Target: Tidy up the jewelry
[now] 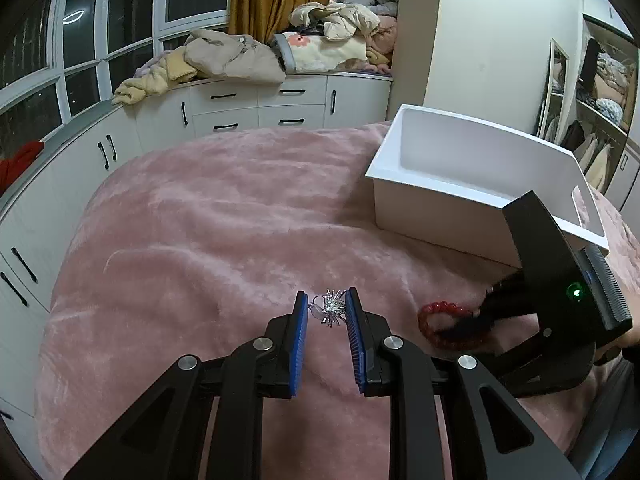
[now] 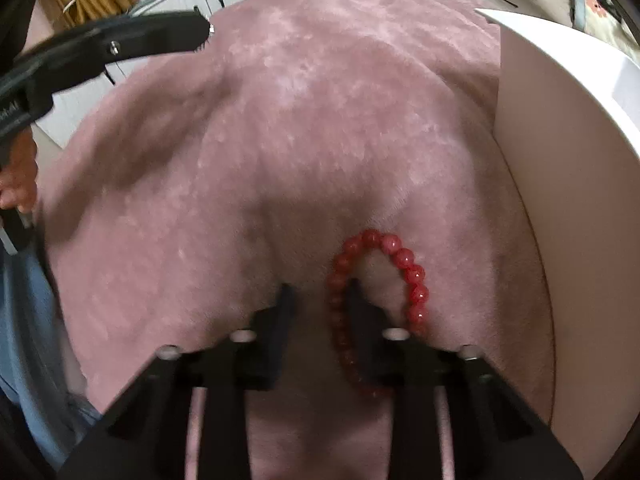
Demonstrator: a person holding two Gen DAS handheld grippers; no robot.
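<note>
Red bead bracelet [image 2: 400, 264]: near end hidden under the right gripper's [image 2: 318, 292] finger.
White bin [image 1: 460, 184]: corner nearest the bracelet covered by that gripper's body.
Bin floor: not visible.
Right wrist view: blurred.

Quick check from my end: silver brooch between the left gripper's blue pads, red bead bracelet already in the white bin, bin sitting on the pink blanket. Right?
Not quite. The red bead bracelet is not in the white bin; it lies on the pink blanket beside the bin, with the right gripper at it, as the right wrist view shows. The silver brooch is between the left gripper's blue pads, and the bin sits on the blanket.
</note>
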